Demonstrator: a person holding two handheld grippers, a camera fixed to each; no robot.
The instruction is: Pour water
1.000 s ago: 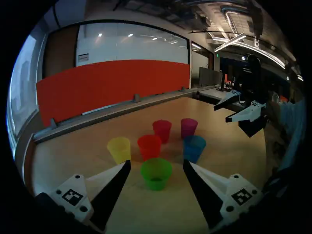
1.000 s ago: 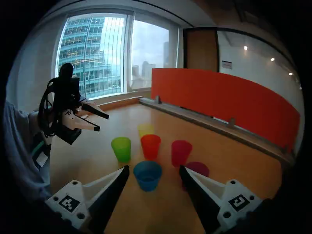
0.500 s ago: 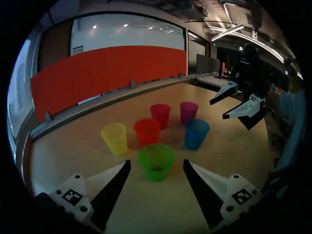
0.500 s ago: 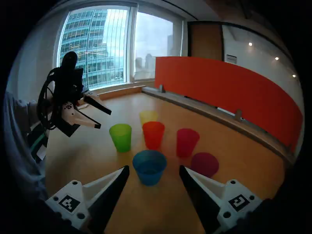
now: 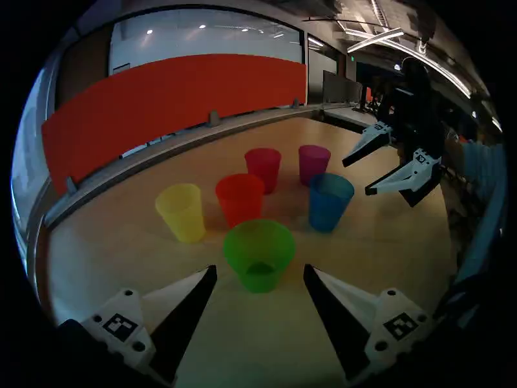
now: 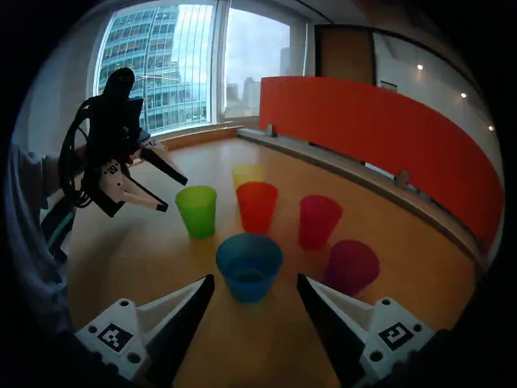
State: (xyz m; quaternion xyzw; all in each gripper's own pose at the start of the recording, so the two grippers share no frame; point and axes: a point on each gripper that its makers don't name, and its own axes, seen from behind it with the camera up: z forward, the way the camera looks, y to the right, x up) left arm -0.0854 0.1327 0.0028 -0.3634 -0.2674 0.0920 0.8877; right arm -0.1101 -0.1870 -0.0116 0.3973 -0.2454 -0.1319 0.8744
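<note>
Plainly, both pairs of tongs are spread wide and hold nothing. The left tongs (image 5: 258,267) hang low over the counter (image 5: 116,258). The green cup (image 5: 258,255) stands upright just ahead, framed between their tips but untouched. The right tongs (image 6: 254,277) frame the blue cup (image 6: 249,266) likewise. Behind, close together, stand a yellow cup (image 5: 181,210), an orange cup (image 5: 240,197), a red cup (image 5: 263,168) and a purple cup (image 5: 314,163).

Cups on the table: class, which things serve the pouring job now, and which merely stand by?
Likely in the job: green cup, ahead of the open left gripper; blue cup, ahead of the open right gripper.
Standing by: yellow cup, orange cup, red cup, purple cup, orange partition, window.
</note>
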